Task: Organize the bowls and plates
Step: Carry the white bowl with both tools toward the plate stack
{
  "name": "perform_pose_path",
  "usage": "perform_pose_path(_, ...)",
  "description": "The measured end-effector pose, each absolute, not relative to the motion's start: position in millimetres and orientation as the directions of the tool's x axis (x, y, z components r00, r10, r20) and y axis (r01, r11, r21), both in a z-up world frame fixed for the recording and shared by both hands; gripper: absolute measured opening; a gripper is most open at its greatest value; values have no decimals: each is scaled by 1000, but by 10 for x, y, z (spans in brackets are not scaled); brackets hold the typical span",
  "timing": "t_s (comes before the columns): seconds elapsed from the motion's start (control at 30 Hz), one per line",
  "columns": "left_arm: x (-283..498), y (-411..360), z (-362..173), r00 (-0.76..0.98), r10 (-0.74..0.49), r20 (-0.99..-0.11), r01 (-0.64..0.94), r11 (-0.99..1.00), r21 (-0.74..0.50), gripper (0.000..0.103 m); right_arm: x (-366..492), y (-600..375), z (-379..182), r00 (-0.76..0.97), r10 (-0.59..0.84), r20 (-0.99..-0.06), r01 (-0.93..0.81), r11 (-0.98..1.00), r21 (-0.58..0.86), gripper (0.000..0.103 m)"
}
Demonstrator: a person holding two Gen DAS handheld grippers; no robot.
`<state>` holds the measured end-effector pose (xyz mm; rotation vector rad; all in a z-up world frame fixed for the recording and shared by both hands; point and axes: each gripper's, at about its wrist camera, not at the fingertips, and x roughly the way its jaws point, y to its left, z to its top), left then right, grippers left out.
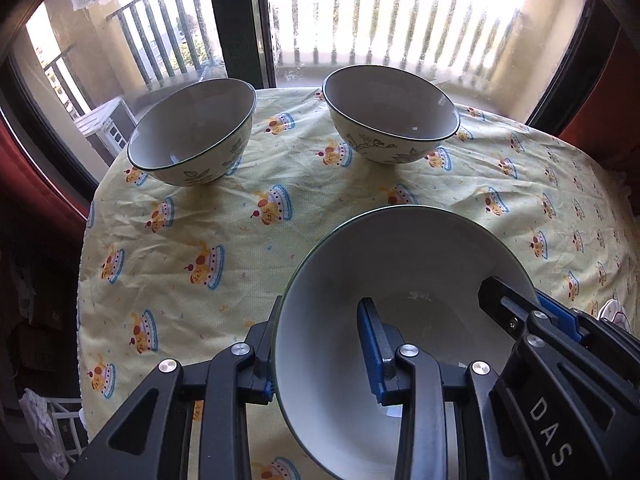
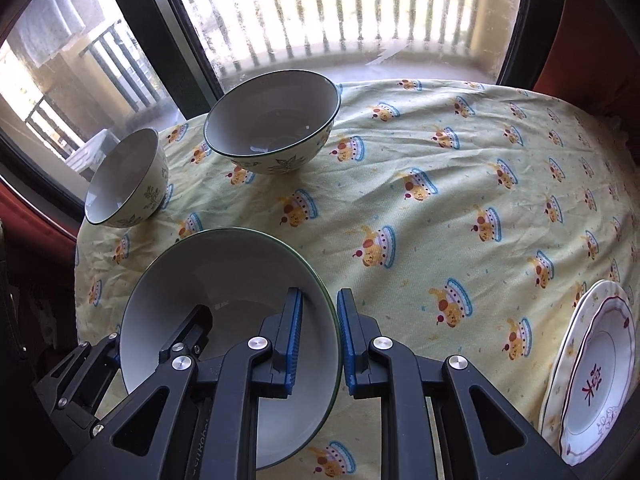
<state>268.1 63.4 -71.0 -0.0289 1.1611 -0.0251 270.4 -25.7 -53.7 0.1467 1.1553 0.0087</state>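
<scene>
Yellow tablecloth (image 1: 240, 248), cake print; white green-rimmed bowl (image 1: 400, 264).

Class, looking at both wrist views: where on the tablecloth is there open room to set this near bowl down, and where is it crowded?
Open: the wide stretch of tablecloth between the far bowl and the plates. Crowded: the window-side edge, where the small bowl sits, and the near bowl with both claws on its rim.

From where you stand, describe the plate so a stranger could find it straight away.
Start at the yellow cake-print tablecloth by the balcony window. Follow it to its near right edge, away from the three bowls. The plate lies there: flat, white, red-trimmed, with a red character in its middle, unlike the deep green-rimmed bowls.
</scene>
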Motion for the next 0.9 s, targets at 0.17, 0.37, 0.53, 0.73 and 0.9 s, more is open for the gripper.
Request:
perform_pose_path(0.17, 2484, 429, -639, 399, -35, -916, 20, 999, -29, 33, 2507, -464, -469, 402, 80, -912, 81, 989, 123, 21)
perform_pose_path(0.37, 2280, 196, -600, 395, -29, -918, 5, 1000, -30, 33, 2313, -714, -430, 401, 86, -912, 68, 990, 124, 21)
perform_pose_path(0.53, 2095, -12, -571, 393, -37, -919, -11, 999, -45, 33, 2150, -938, -388, 397, 85, -914, 54, 992, 115, 21)
perform_pose_path(0.73, 1931, -235, -616, 383, -37, -923, -31, 998, -53, 33, 1981, -1180, -397, 385, 78, -920, 28, 995, 97, 21)
perform_pose_path(0.9, 1818, -388, -696, 368, -35, -929, -45, 997, -55, 33, 1877, -1338, -471, 371, 82, -925, 6, 996, 91, 21)
